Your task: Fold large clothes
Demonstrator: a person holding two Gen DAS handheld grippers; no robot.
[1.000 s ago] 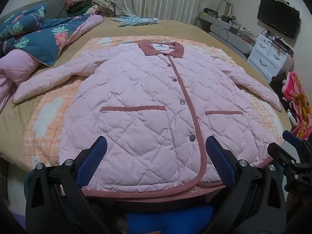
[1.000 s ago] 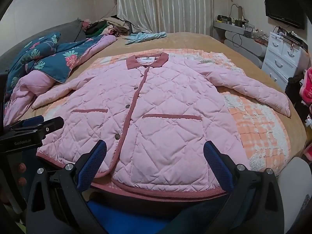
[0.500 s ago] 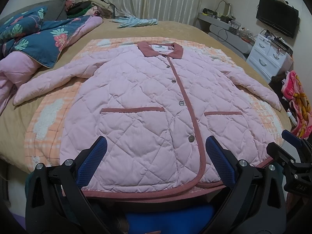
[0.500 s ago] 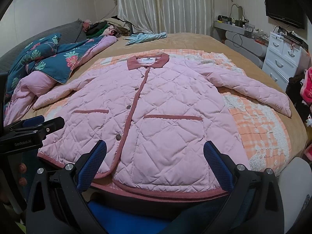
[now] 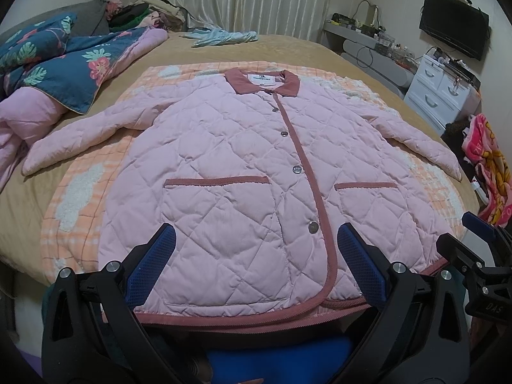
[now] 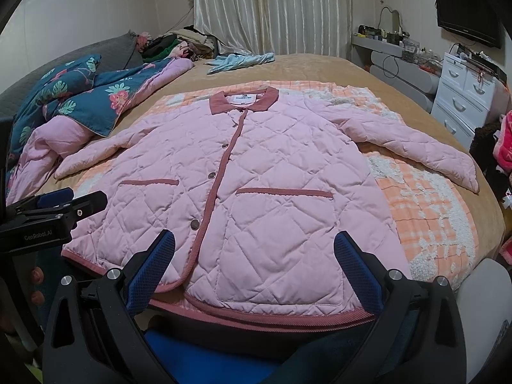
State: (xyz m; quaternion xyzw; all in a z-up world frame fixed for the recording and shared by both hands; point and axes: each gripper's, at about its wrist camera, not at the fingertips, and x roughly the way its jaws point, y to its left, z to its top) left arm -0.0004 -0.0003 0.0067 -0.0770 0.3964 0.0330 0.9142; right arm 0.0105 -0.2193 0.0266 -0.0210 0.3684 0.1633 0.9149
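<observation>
The jacket [image 5: 243, 172] looks soft, puffy and light, so both wide-open grippers [image 5: 256, 265] [image 6: 254, 264] should probably pinch the hem at 6 o'clock.

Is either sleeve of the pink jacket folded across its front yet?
No, the pink jacket lies flat with the left sleeve and the right sleeve spread outward.

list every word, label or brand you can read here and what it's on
"GenRobot.AI": on the body of the left gripper, seen from the right wrist view.
"DAS": on the body of the right gripper, seen from the left wrist view.
Collar label of the pink quilted jacket: printed, too small to read.
Pink towel: lettering partly visible, not legible.
</observation>
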